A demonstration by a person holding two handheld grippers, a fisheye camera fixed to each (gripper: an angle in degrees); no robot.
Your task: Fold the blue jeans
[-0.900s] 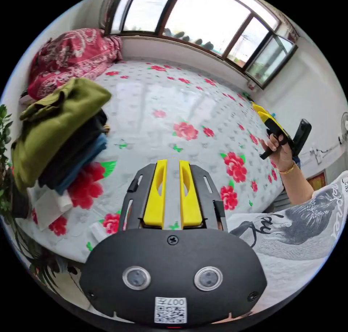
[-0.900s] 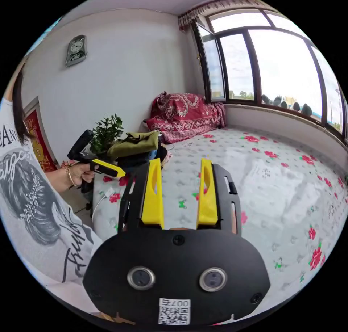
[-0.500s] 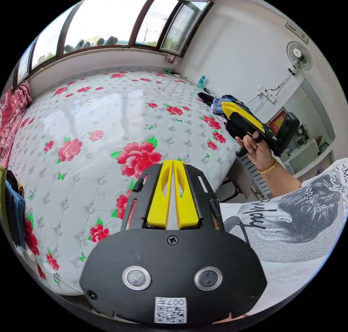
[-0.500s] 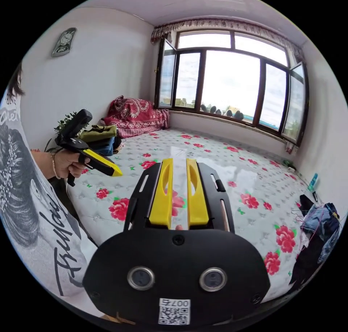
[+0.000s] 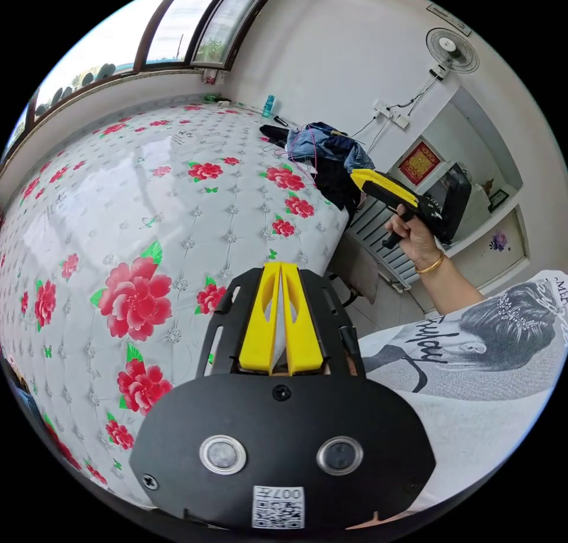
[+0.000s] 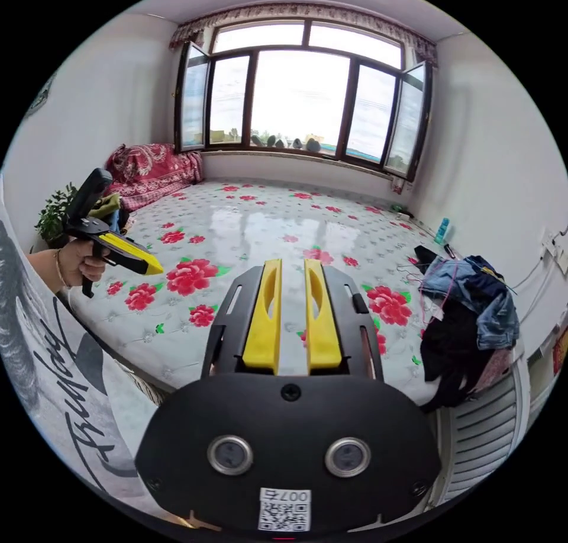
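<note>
Now, left gripper view: left claw (image 5: 280, 266) held over the near edge of the bed (image 5: 124, 199), yellow jaws nearly together at the tips, narrow slit further back, nothing between them. Right claw (image 5: 357, 176) in a hand (image 5: 414, 240) to the side, aimed at the heap of clothes (image 5: 322, 152) on the bed's far corner by the wall; its jaw gap can't be judged from this angle. Blue jeans (image 5: 310, 142) lie on top of that heap.

Right gripper view: right claw (image 6: 293, 264) over the bed (image 6: 260, 229), jaws parallel with a narrow gap, empty. Blue jeans (image 6: 473, 285) crumpled on dark garments (image 6: 447, 344) at the bed's corner, partly hanging off the edge. Left claw (image 6: 155, 267) held off to the side, above the bed's edge, well apart from the jeans.
</note>
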